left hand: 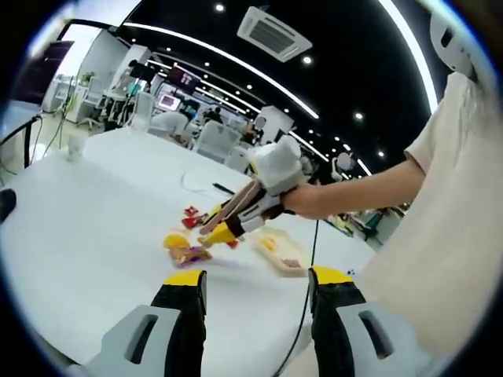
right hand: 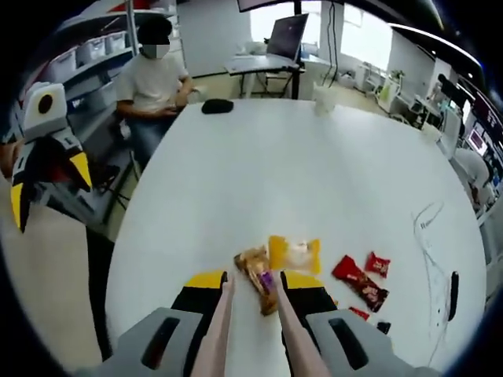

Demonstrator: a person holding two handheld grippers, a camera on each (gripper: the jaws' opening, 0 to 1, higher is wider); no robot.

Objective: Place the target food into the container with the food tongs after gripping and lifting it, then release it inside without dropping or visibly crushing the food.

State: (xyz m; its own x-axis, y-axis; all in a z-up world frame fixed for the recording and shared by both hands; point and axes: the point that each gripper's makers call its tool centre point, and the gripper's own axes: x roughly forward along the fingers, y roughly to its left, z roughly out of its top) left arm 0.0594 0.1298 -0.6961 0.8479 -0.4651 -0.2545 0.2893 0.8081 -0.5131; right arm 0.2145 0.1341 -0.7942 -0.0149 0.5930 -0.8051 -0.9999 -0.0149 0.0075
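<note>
A bun in a clear wrapper (right hand: 262,284) lies on the white table (right hand: 314,173), touching a yellow packet (right hand: 295,254). My right gripper (right hand: 254,280) is shut on the wooden food tongs (right hand: 216,334), whose two arms straddle the bun's near end; I cannot tell whether they pinch it. In the left gripper view the right gripper (left hand: 224,224), held by a person's hand, points the tongs (left hand: 228,208) down at the bun (left hand: 187,253). A shallow beige container (left hand: 289,271) with some food sits just right of it. My left gripper (left hand: 258,276) is open and holds nothing.
Red snack packets (right hand: 360,284) lie right of the bun, with a black cable (right hand: 452,294) beyond. A dark object (right hand: 217,105) rests at the far table edge by a seated person (right hand: 157,78). The left gripper (right hand: 47,184) hovers off the table's left side.
</note>
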